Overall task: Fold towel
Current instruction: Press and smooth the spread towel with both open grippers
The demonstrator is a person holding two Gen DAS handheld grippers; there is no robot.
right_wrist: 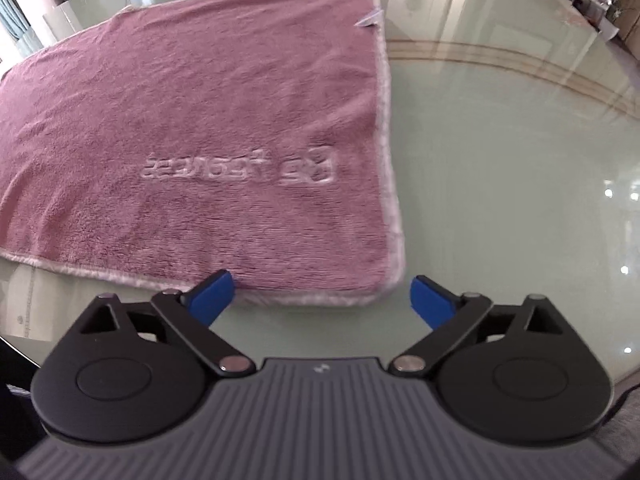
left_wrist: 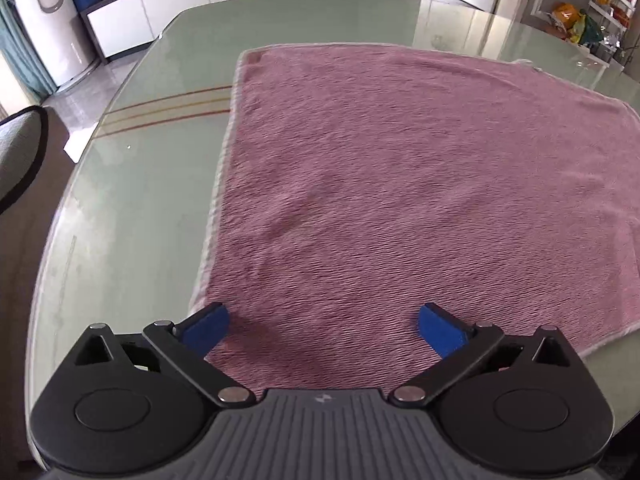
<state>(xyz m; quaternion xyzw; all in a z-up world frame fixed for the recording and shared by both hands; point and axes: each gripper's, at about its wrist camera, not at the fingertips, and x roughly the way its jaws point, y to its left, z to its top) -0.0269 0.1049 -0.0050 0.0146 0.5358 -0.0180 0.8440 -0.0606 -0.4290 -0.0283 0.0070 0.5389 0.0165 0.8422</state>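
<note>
Both grippers spread wide over the near edge of the pink towel (left_wrist: 400, 200)

Left gripper (left_wrist: 324, 330) hovers above its near-left corner, right gripper (right_wrist: 322, 296) at the near-right corner (right_wrist: 384, 284); the embossed lettering (right_wrist: 240, 168) is unreadable.

Bright daylight floods both fisheye views, laying pale glare and small light spots across the glossy counter (right_wrist: 520, 200), while the towel (right_wrist: 200, 120) looks slightly motion-blurred along its near edge and straight lines bow strongly toward the dark, vignetted corners.
</note>
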